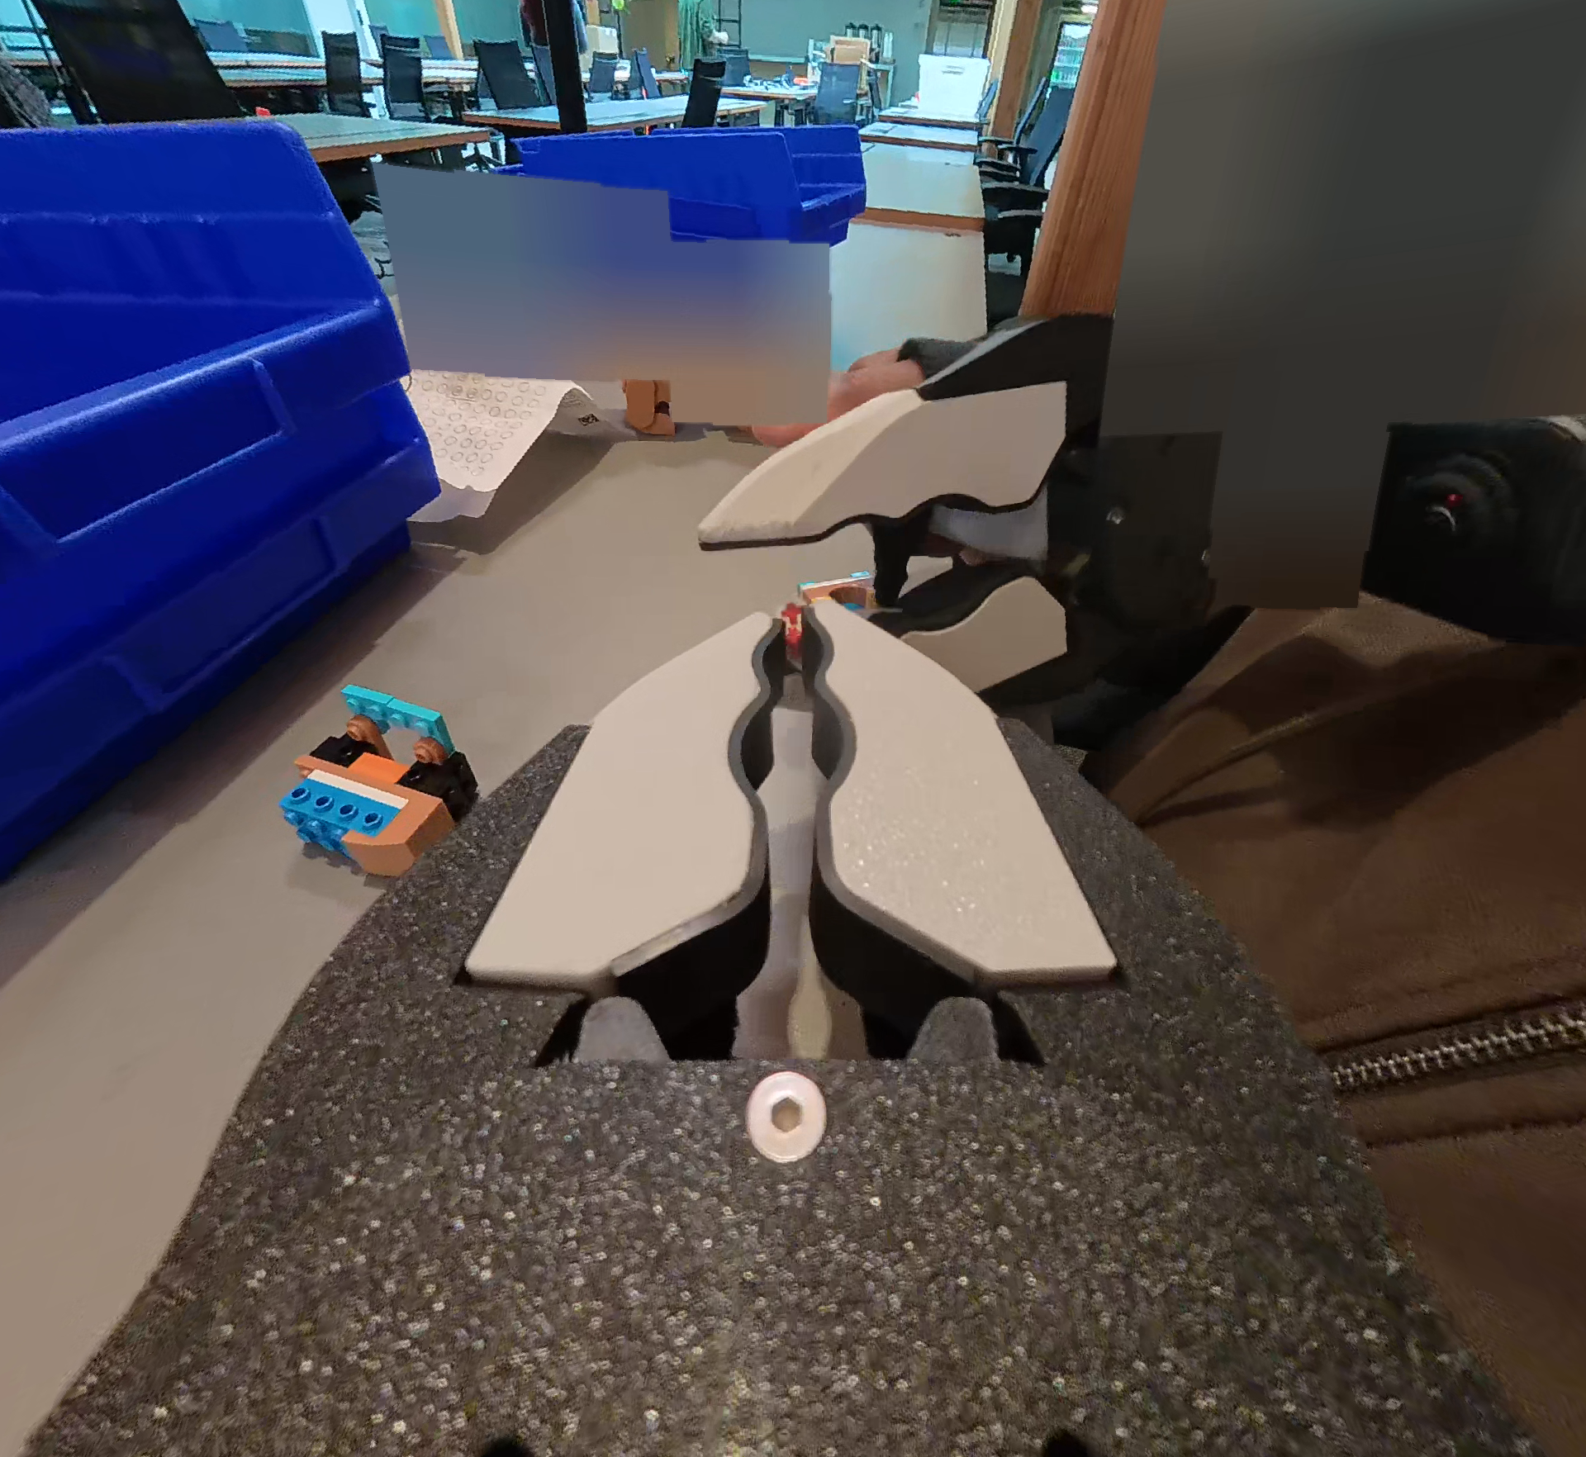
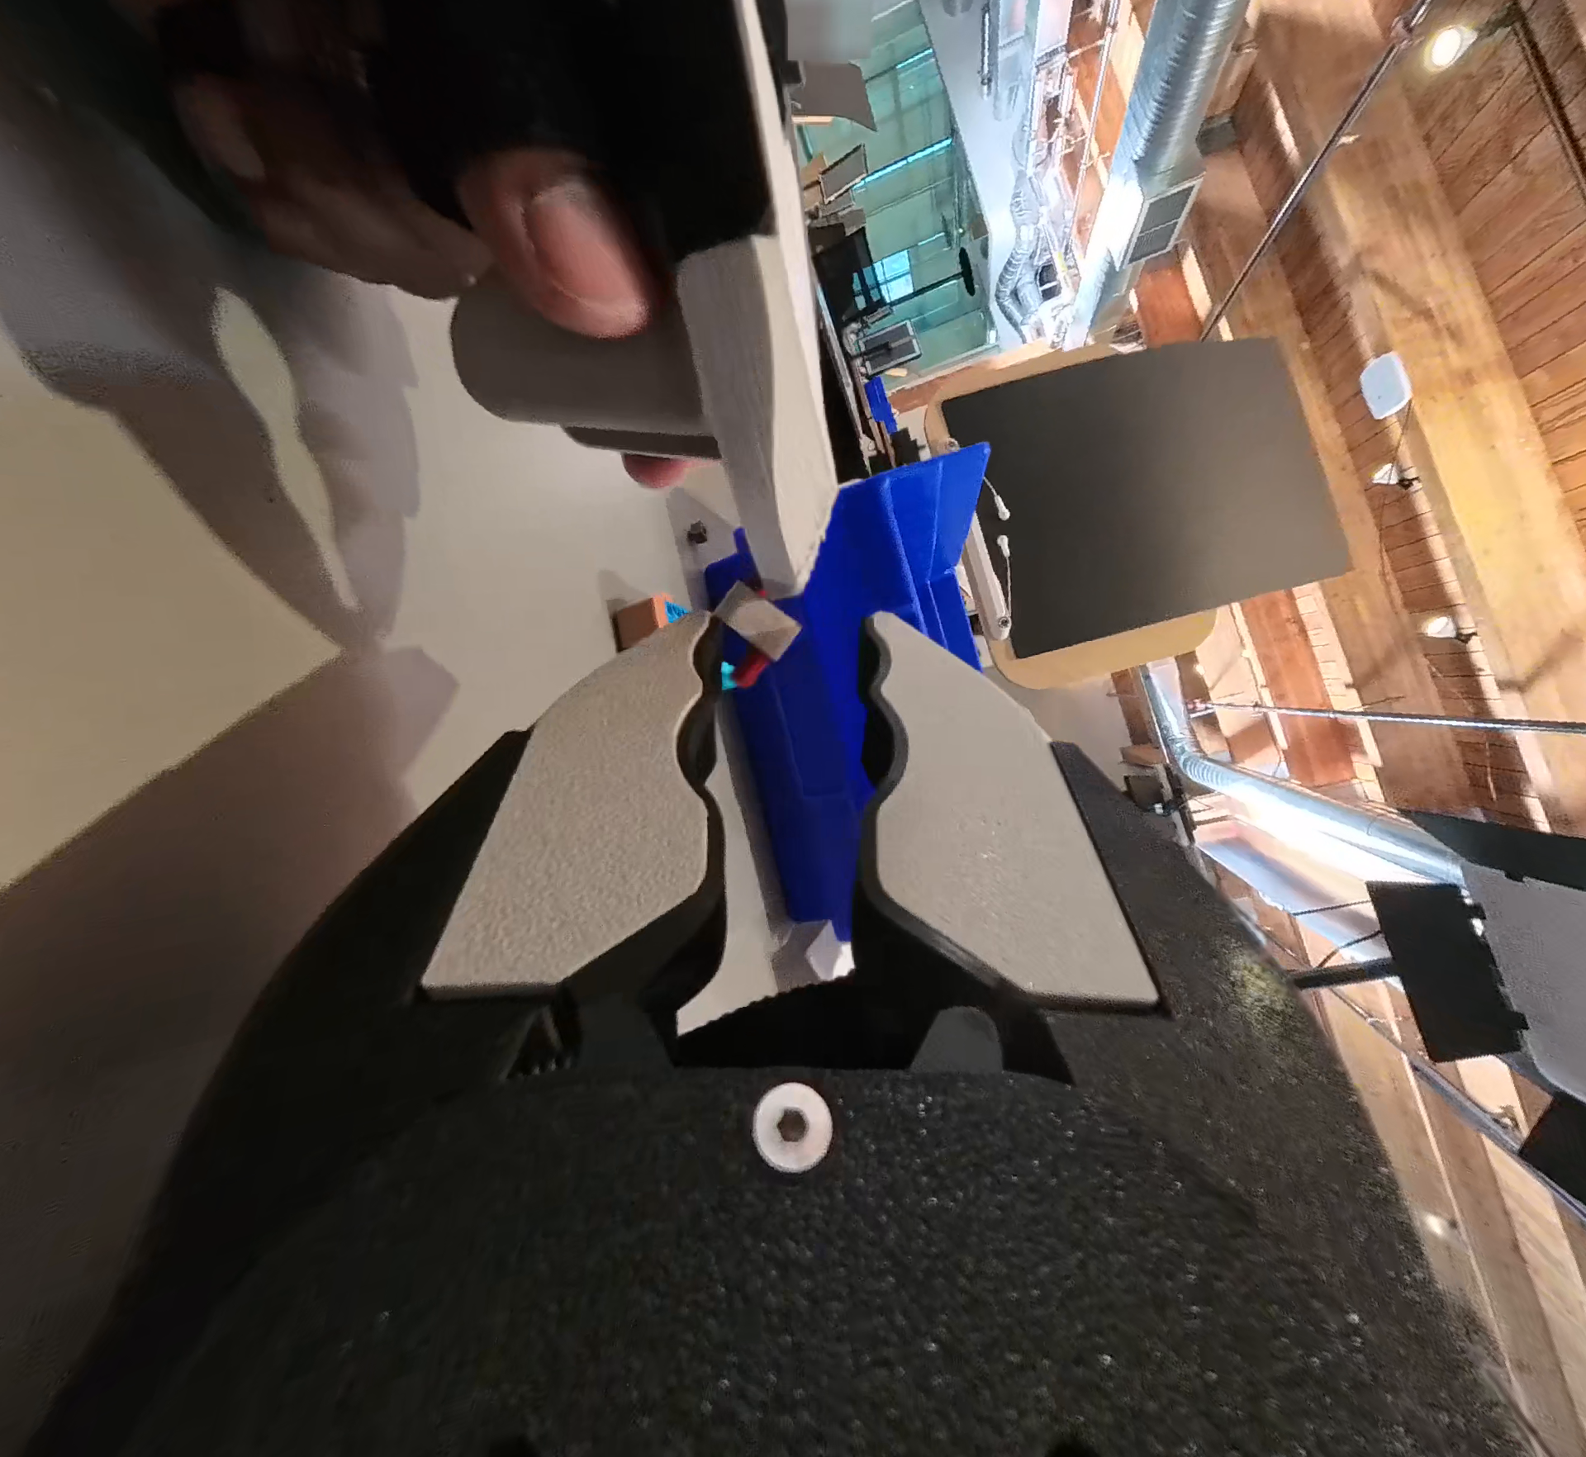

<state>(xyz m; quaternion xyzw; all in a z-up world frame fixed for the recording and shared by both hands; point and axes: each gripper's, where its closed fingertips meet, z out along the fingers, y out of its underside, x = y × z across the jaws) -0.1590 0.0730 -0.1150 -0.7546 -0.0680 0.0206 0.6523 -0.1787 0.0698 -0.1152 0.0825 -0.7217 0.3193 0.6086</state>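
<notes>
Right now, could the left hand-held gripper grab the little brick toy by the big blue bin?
Probably not yet. The left hand-held gripper is shut on a small red piece. The brick toy lies in the open on the table beside the blue bin, nothing blocking it.

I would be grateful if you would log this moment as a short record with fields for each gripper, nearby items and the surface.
left gripper: jaws shut on small red piece
right gripper: jaws open, beside the left gripper's tips
brick model: orange, black and blue, on the table left of the left gripper
blue bin: at far left
second blue bin: farther back
table: grey
</notes>
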